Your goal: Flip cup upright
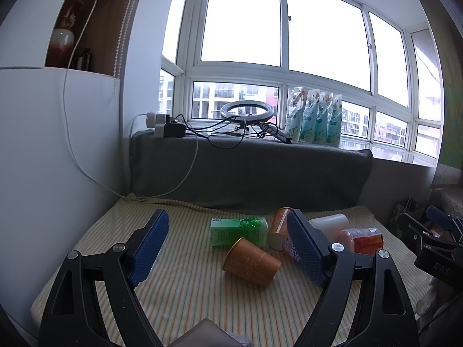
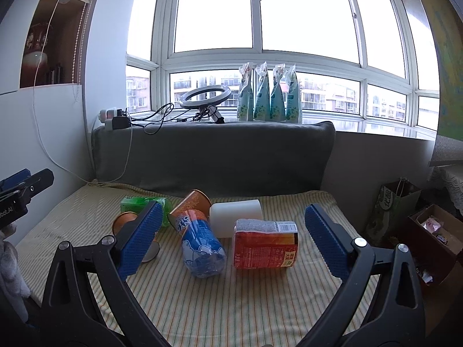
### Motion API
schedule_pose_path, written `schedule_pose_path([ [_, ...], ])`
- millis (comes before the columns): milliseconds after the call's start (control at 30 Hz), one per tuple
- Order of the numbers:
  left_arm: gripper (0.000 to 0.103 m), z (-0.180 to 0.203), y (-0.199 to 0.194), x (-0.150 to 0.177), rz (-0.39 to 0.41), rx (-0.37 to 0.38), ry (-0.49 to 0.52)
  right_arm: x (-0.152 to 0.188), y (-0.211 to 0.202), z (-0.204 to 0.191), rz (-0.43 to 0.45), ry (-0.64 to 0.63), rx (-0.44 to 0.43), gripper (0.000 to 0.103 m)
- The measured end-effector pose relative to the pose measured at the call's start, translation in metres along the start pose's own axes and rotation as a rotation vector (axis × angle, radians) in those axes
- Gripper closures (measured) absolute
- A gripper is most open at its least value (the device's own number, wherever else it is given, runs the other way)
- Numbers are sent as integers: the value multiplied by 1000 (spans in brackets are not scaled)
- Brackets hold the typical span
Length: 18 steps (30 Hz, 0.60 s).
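Observation:
A brown paper cup [image 1: 251, 261] lies on its side on the striped cloth, its mouth toward the far left. My left gripper [image 1: 228, 245] is open and empty, its blue pads either side of the cup and a little nearer the camera. In the right wrist view the cup [image 2: 124, 221] is mostly hidden behind my left pad. My right gripper [image 2: 231, 240] is open and empty, hovering over a blue Fanta bottle [image 2: 199, 245] and a red packet [image 2: 264, 244]. The right gripper also shows at the right edge of the left wrist view [image 1: 434, 237].
A green carton [image 1: 238, 231], an orange tube can [image 1: 279, 227] and a white roll [image 2: 235, 217] lie behind the cup. A grey cushion [image 1: 249, 170] backs the table. A paper bag [image 2: 390, 211] and an open box [image 2: 434, 231] sit to the right.

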<state>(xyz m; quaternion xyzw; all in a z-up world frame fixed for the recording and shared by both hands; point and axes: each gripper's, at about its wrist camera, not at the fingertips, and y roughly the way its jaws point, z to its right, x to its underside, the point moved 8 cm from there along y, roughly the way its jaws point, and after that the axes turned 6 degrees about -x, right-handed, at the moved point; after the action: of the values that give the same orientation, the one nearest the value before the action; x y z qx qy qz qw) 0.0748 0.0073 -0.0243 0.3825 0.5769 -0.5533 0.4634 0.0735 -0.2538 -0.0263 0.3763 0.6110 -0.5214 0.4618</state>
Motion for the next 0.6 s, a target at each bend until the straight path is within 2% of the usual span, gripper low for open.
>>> schedule_pose_path([
  [600, 19, -2, -1, -1, 0, -2, -7, -3, 6, -6, -2, -18, -9, 3],
])
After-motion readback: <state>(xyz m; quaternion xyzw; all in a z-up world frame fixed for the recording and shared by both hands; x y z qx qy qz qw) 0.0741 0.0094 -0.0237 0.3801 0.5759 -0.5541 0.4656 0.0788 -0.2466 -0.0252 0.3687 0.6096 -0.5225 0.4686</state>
